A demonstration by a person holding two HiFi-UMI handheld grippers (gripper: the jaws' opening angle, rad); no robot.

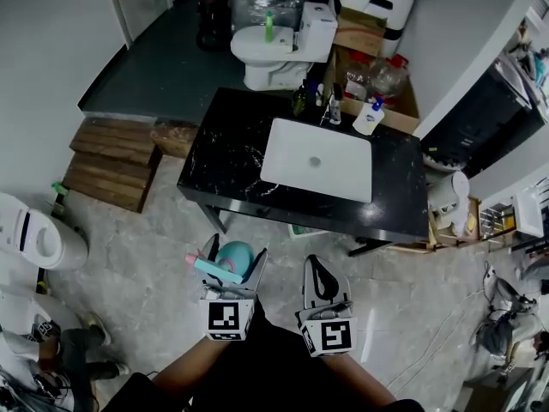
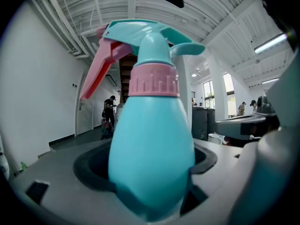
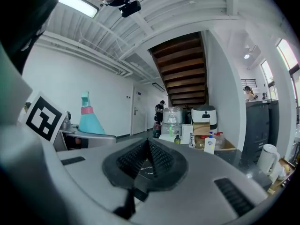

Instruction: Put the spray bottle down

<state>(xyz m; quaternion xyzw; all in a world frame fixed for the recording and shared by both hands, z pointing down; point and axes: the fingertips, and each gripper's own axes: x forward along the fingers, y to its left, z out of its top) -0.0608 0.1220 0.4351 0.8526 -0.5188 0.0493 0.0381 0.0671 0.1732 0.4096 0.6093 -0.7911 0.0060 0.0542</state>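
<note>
The person's 2 forearms [image 1: 184,372] come in from the bottom edge of the head view, side by side and close together, each ending in a gripper aimed forward at the counter. Both grippers are held low in front of the body, above the floor and short of the counter's near edge.

The left gripper [image 1: 233,263] has its 2 jaws pressed against the lower sides of the spray bottle [image 2: 152,139], gripping the teal body. The bottle stands upright between the jaws in the left gripper view, with its pink collar, teal head and pink trigger [image 2: 101,69] above them. From the head view the trigger sticks out to the left. The bottle is in the air, resting on nothing.

The right gripper [image 3: 146,161] is just beside the left and holds nothing. Its 2 ridged black pads meet in a closed seam.

The floor [image 1: 154,239] is pale grey marbled tile. Ahead stands a black marble counter [image 1: 227,157] with a white rectangular sink [image 1: 317,160] set into it, the basin bare. Beyond the counter is a white toilet [image 1: 274,50] on a darker floor. To the counter's left lie 2 wooden steps [image 1: 107,161]. Along the counter's far edge is a row of small bottles, among them a white soap bottle [image 1: 370,117] with a blue pump. A white kettle [image 1: 446,191] stands just off the counter's right end.
</note>
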